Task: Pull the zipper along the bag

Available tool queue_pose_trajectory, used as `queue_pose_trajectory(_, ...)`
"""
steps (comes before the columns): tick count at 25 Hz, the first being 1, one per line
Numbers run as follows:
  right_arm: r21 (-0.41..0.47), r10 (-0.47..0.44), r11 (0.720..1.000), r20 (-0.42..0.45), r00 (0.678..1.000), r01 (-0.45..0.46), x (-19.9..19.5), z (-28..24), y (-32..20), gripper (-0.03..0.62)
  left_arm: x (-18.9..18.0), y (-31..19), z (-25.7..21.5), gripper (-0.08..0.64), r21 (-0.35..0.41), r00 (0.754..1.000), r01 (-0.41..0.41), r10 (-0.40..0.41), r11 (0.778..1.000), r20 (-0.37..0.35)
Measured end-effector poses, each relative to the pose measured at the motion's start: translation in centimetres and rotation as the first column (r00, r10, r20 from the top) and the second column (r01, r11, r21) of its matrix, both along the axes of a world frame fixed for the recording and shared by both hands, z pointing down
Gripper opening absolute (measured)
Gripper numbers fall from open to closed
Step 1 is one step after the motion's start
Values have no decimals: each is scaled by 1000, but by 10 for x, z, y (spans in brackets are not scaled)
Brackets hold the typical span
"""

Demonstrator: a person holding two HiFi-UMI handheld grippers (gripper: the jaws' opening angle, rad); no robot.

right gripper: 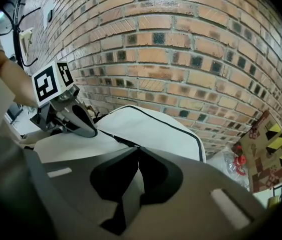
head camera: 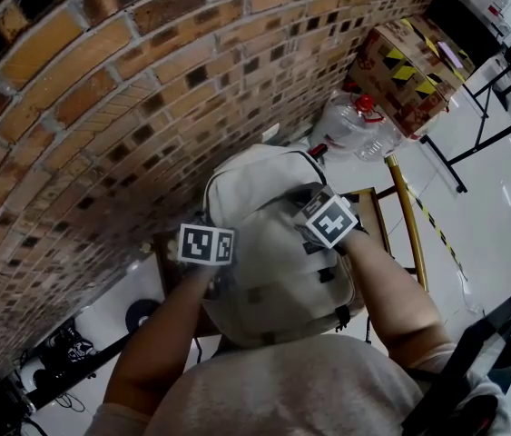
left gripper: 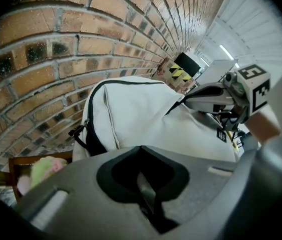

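A white backpack with black zipper lines stands against the brick wall. Its upper panel fills the left gripper view, and the black zipper track runs straight into the right gripper's jaws. My right gripper is shut at the end of that track, with a pale sliver pinched between its jaws. The left gripper view shows it tip-down on the zipper line. My left gripper is shut on a grey strip of the bag's fabric. The right gripper view shows it pressed on the bag's near side.
The brick wall is close behind the bag. A cardboard box with yellow-black stripes and a clear jug with a red cap stand at the right. A wooden frame and a yellow rail border the bag. A green-pink soft toy lies low left.
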State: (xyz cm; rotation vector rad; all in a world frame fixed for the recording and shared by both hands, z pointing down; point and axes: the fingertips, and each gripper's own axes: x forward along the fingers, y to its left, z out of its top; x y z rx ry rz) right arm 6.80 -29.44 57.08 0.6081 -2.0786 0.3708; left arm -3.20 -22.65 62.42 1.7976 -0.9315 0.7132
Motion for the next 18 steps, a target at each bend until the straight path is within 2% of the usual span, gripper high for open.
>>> queue_pose_trajectory(18,32,102,994,3,995,-102,46,-14,-23,6,1,0,3,2,-19,1000,2,-2,1000,25)
